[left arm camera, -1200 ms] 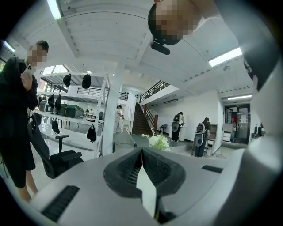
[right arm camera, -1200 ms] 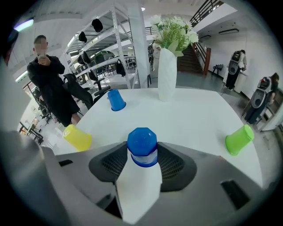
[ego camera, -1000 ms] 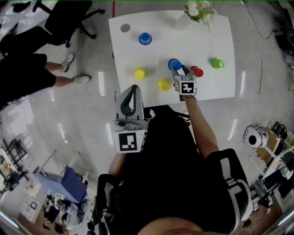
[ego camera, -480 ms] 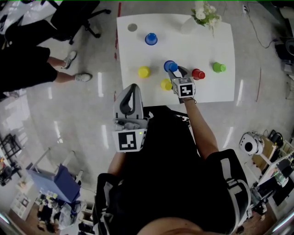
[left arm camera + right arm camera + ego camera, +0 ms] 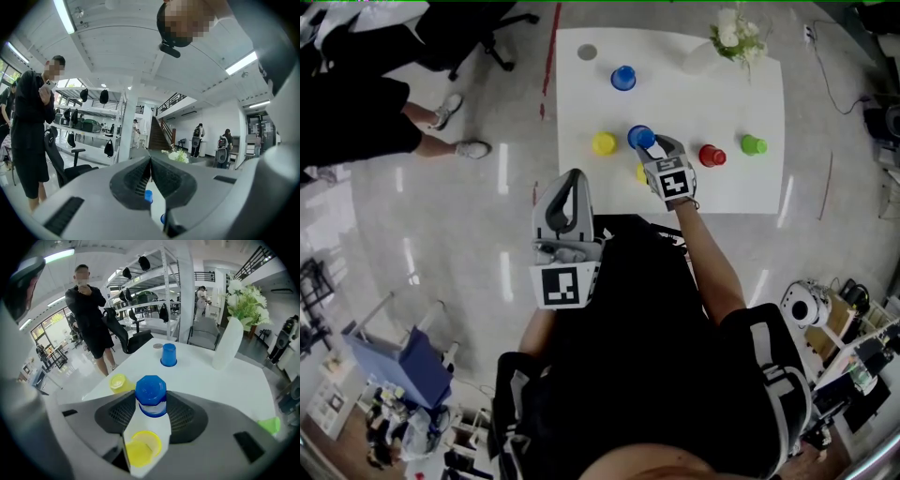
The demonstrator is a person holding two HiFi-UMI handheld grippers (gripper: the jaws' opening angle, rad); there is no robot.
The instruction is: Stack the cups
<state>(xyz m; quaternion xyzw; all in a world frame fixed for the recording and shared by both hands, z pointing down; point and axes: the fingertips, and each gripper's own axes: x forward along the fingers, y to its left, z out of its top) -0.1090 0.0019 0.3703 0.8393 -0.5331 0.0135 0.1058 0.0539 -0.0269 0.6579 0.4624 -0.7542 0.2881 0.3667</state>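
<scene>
My right gripper (image 5: pixel 652 148) (image 5: pixel 151 405) is shut on a blue cup (image 5: pixel 640 138) (image 5: pixel 151 396), held upside down above the white table (image 5: pixel 741 103). Right below it stands a yellow cup (image 5: pixel 143 445) with its mouth up, mostly hidden behind the gripper in the head view (image 5: pixel 639 172). A second yellow cup (image 5: pixel 604 143) (image 5: pixel 118 382) stands to the left. Another blue cup (image 5: pixel 623 78) (image 5: pixel 168 355) sits upside down farther back. A red cup (image 5: pixel 712 156) and a green cup (image 5: pixel 754 145) (image 5: pixel 269 424) lie on the right. My left gripper (image 5: pixel 573 176) (image 5: pixel 150 161) is shut and empty, off the table's near edge.
A white vase with flowers (image 5: pixel 727 33) (image 5: pixel 228 348) stands at the table's far side, and a grey disc (image 5: pixel 587 52) lies at its far left corner. A person (image 5: pixel 356 112) (image 5: pixel 89 310) and an office chair (image 5: pixel 487 23) are on the floor to the left.
My right gripper has carried the blue cup leftward, from beside the red cup to above the near yellow cup. The left gripper has hardly shifted.
</scene>
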